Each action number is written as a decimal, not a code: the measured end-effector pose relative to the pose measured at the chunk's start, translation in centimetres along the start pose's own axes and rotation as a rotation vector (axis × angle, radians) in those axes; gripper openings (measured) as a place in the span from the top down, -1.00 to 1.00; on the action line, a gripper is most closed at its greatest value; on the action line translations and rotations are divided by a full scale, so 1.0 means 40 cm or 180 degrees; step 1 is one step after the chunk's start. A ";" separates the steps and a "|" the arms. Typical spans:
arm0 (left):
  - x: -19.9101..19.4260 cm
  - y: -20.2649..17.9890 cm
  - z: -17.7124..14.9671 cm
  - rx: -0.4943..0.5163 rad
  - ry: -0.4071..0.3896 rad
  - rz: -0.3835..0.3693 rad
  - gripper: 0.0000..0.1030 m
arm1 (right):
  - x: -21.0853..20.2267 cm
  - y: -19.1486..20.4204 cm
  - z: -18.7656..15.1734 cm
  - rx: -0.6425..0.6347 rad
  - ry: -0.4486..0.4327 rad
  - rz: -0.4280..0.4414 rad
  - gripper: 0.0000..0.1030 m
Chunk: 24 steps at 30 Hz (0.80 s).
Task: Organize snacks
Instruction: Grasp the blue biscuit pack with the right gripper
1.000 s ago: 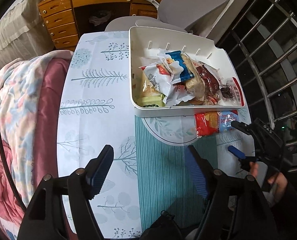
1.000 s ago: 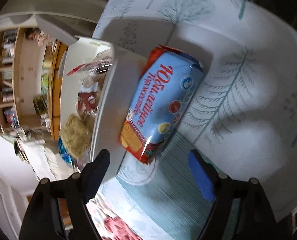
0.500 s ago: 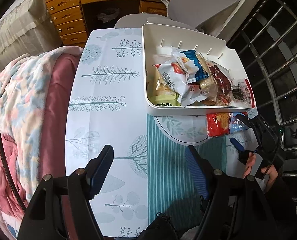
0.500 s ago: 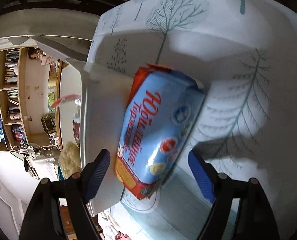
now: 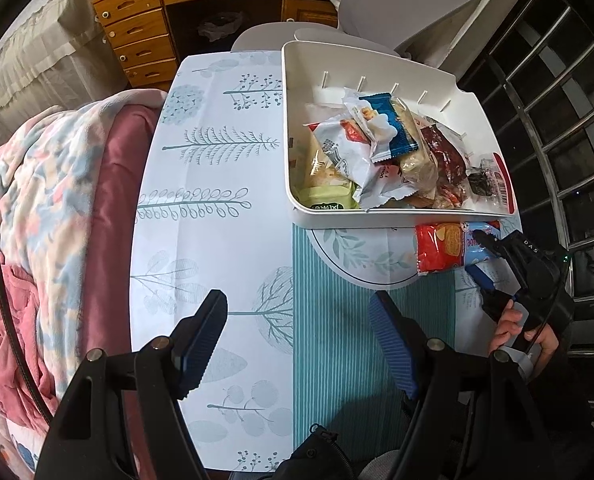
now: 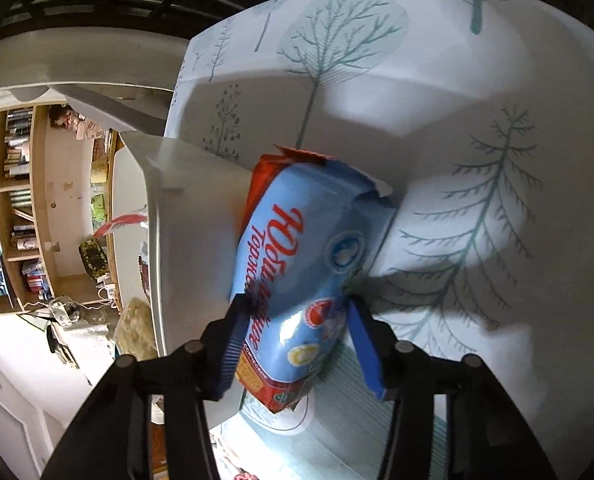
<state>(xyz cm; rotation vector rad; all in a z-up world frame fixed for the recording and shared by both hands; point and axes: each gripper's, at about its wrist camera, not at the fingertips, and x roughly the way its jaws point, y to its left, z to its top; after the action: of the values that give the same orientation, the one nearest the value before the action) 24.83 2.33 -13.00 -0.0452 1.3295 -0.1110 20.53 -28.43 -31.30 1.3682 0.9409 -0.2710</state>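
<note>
White plastic forms the rectangular bin (image 5: 381, 216) at the far right of the tree-printed tabletop (image 5: 217, 220) in the left wrist view, heaped with mixed snack wrappers (image 5: 377, 148). Just in front of its near wall lies a blue-and-red foil biscuit packet (image 5: 443, 246). The left hand-held gripper (image 5: 297, 340) hangs released above bare tabletop, nothing between its blue-padded fingers (image 5: 391, 348). At the right edge a person's hand (image 5: 525, 332) carries the right hand-held gripper (image 5: 483, 256), its tips at the packet's blue end. A pink floral blanket (image 5: 37, 220) lies left of the tabletop.

In the right wrist view, the right hand-held gripper (image 6: 297, 336) has just been closing, and its blue pads (image 6: 363, 344) now press both sides of the biscuit packet (image 6: 297, 264), grasping it. The packet lies against the bin's outer wall (image 6: 201, 240) on the tabletop (image 6: 477, 140).
</note>
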 end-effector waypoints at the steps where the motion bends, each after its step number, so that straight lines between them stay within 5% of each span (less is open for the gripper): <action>1: 0.001 -0.002 0.000 0.0006 0.0002 0.0000 -0.40 | -0.003 -0.002 0.001 0.0012 0.0004 -0.0002 0.15; 24: -0.014 -0.031 -0.002 0.0040 -0.0028 -0.0066 -0.40 | -0.081 -0.020 0.011 -0.0021 0.0018 -0.0002 0.91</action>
<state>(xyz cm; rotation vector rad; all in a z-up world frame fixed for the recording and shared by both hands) 24.57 1.16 -12.36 -0.0489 1.3198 -0.1366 18.17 -30.15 -29.65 1.3635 0.9461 -0.2644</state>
